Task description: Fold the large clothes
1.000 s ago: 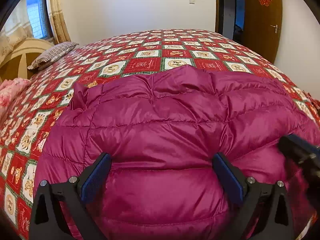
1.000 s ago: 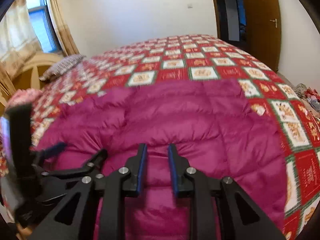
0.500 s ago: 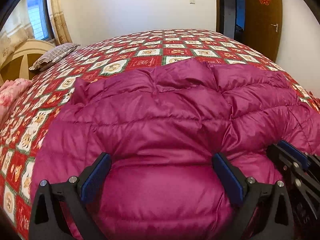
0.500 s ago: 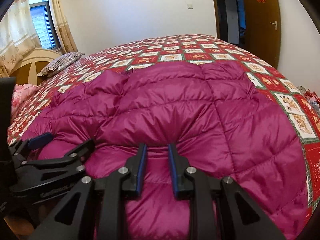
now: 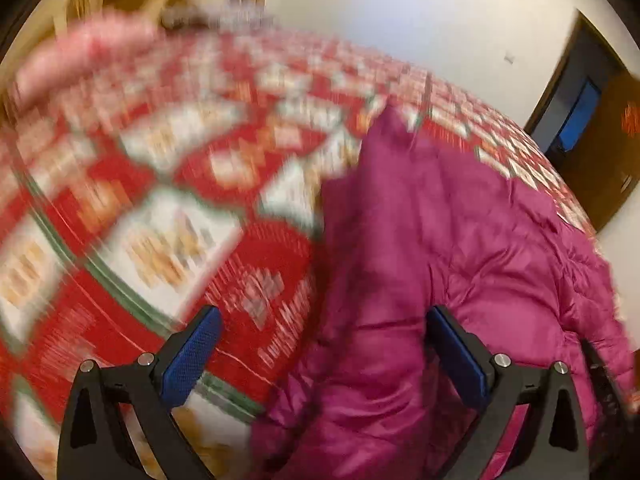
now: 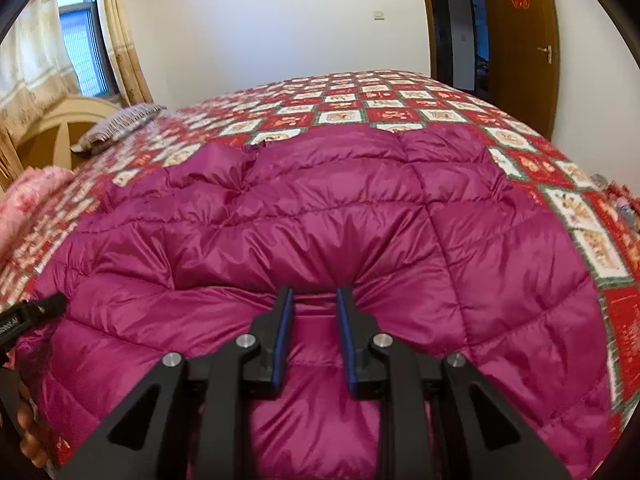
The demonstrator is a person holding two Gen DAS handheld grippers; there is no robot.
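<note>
A magenta quilted down jacket [image 6: 320,232] lies spread on the bed. My right gripper [image 6: 314,300] is shut on a bunched fold of the jacket's near edge, fabric pinched between the blue pads. In the blurred left wrist view, my left gripper [image 5: 324,328] is open and empty, its fingers wide apart over the jacket's left edge [image 5: 420,280] and the bedspread. Part of the left gripper shows at the left edge of the right wrist view [image 6: 36,312].
The bed carries a red, white and green patchwork bedspread [image 6: 360,104]. A striped pillow [image 6: 120,124] and a pink cloth [image 6: 28,196] lie at the far left by the headboard. A wooden door [image 6: 516,48] stands at the back right.
My left gripper has swung quickly to the left, off the jacket's middle to its left edge; its view is blurred. My right gripper keeps its hold and the jacket lies flatter.
</note>
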